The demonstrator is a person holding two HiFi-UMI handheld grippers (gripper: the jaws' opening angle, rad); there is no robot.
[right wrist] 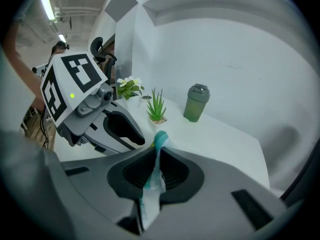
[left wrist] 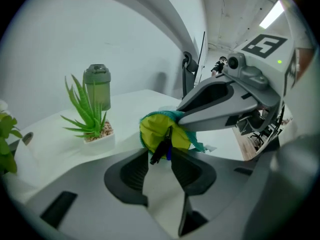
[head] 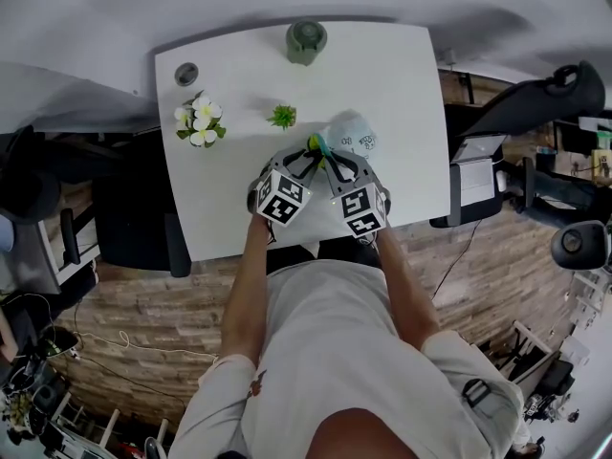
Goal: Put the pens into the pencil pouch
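Observation:
A pale blue pencil pouch [head: 352, 137] with a teal rim lies on the white table [head: 402, 84] just beyond both grippers. In the left gripper view its mouth gapes towards me, showing the yellow-green lining [left wrist: 155, 129]. A black pen and a blue pen [left wrist: 162, 143] stick out of it. My left gripper [left wrist: 159, 153] is open, the pen ends lying between its tips with no pad pressing on them. My right gripper [right wrist: 156, 149] is shut on the pouch's teal-edged fabric [right wrist: 159, 138], holding the rim up beside the left gripper [right wrist: 100, 129].
A green lidded bottle [head: 306, 41] stands at the table's far edge. A small spiky plant [head: 282, 116] and a pot of white flowers [head: 199, 122] stand to the left of the pouch, a round grey disc [head: 186, 73] behind them. Office chairs surround the table.

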